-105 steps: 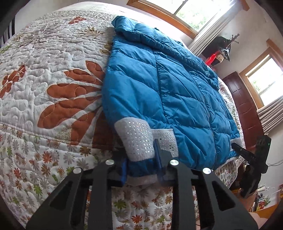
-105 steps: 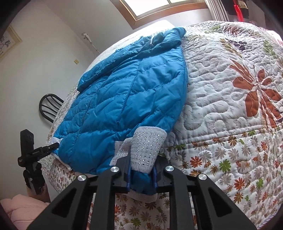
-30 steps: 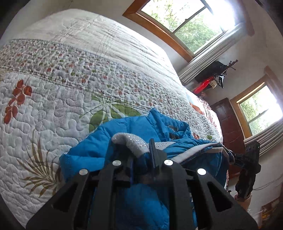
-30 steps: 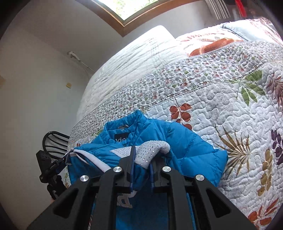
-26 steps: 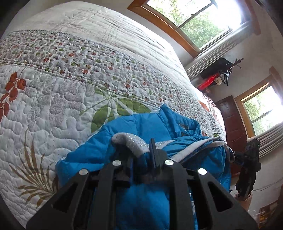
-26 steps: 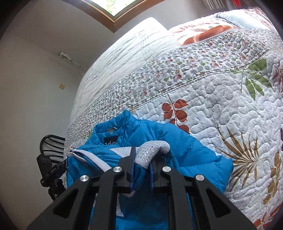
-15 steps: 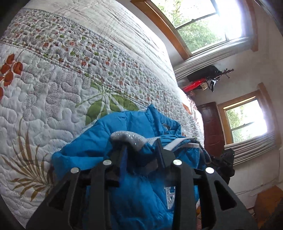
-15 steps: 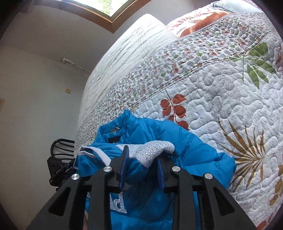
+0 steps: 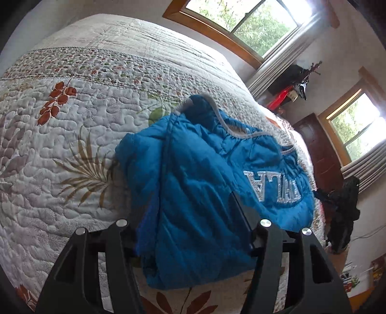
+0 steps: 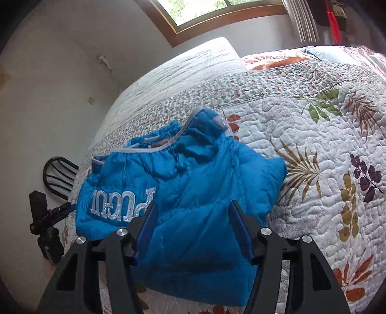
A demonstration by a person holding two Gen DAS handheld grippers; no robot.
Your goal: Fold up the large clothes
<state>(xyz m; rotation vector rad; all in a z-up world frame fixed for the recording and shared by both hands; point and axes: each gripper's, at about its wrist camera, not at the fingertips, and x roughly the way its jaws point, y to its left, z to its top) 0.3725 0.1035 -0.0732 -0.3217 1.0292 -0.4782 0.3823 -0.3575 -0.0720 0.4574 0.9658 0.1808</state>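
On the bed: a puffy blue quilted down jacket is seen lying on the floral cream quilted bedspread, filling the lower centre of both wrist views.
Jacket shape: the lower half has been laid over the upper half, so that the grey-trimmed hem lies toward the upper middle of the frame, and silver embroidered lettering is shown upside down on the top layer.
Left gripper: its jaws are opening; blue fabric is seen between them at the bottom of the frame, but no pinch on it is shown.
Right gripper: its jaws are likewise opening, with the near folded edge of the jacket between them and the blue pads standing clear of the cloth.
Done: one crosswise fold is judged complete, and the garment is being released.
Left to do: the bundle looks lumpy and wide, with a corner jutting at the right of the right wrist view; a further fold and some flattening are probably needed.
Surroundings: a black round-backed chair is seen at the left edge of the right wrist view, and wood-framed windows at the top of the left wrist view.
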